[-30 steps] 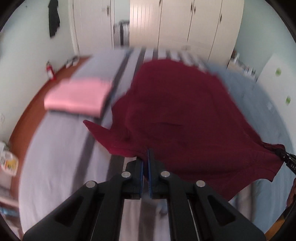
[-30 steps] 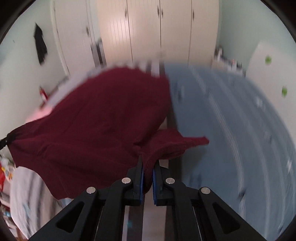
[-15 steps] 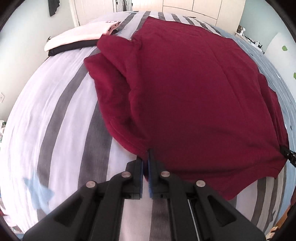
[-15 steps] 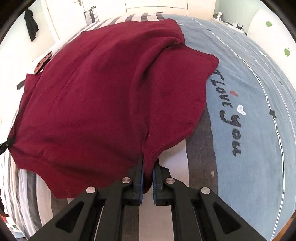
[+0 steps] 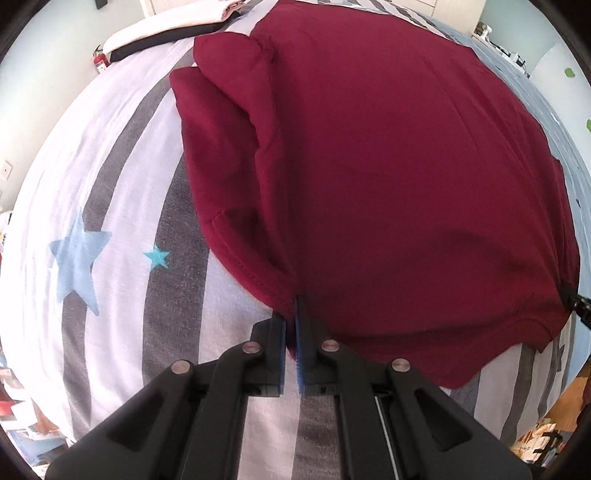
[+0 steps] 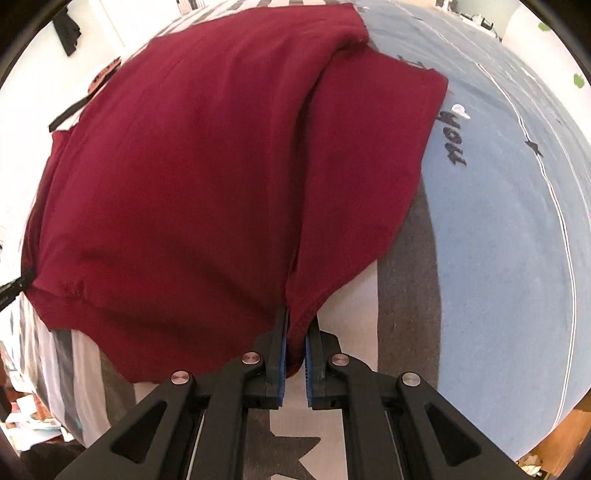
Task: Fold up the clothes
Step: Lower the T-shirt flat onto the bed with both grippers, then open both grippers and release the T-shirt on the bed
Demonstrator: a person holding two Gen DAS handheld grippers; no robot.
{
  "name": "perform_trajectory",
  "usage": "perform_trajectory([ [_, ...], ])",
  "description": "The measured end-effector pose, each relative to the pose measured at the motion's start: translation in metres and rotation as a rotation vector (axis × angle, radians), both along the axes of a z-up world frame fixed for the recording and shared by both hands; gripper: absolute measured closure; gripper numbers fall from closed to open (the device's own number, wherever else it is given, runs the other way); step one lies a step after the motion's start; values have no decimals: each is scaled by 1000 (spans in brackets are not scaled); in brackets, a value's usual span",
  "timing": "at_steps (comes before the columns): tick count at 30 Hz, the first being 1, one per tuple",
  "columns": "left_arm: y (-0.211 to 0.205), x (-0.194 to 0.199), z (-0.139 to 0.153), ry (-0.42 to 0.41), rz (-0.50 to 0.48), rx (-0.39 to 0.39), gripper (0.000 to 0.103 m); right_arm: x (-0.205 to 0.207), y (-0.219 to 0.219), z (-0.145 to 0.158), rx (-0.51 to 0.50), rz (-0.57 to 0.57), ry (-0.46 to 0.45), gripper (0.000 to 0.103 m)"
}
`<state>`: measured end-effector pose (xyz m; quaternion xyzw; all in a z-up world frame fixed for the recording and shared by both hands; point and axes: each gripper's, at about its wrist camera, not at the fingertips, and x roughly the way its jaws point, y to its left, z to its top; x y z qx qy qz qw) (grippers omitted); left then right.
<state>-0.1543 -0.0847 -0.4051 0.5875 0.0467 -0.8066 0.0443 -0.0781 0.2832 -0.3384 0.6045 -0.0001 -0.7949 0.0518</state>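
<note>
The left gripper [image 5: 290, 328] is clamped on one near corner of the dark red shirt [image 5: 388, 166], the right gripper [image 6: 294, 332] on the other, so the near edge stays stretched between them. The shirt lies spread flat on the bed [image 5: 110, 184] ahead of both grippers, sleeves out to either side, laid smooth for folding. Folded clothes [image 5: 166, 29] sit far ahead-left.

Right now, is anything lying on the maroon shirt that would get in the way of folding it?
Nothing visible does. The maroon shirt lies spread on the bed with its top bare. Both grippers' jaws already pinch its near edge, left gripper and right gripper.
</note>
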Motion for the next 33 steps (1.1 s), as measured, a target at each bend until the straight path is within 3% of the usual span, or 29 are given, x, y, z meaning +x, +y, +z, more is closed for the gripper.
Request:
perform_trajectory([
  [4,-8,8,20,15,27,39,87,8,5,7,-8,-13,-21,88],
  [8,-27,12,52,85,68,31,73,23,5,48,11,9,48,88],
  [12,-67,-14,66,170,151,4,61,21,-4,80,26,13,113,88],
  [15,-91,-47,54,189,179,-30,61,9,-12,85,46,-17,133,87],
  [17,-103,-69,47,194,183,-27,61,6,-15,77,100,-36,87,87],
  [22,-126,-121,31,196,177,-1,61,45,7,56,85,-160,-30,87],
  [26,-150,-166,21,191,165,1,61,70,15,69,96,-163,56,85],
  [31,-160,-189,8,214,121,6,62,36,-3,76,16,-138,141,85],
  [33,-159,-191,8,212,87,2,81,12,-23,77,-15,-120,183,85],
])
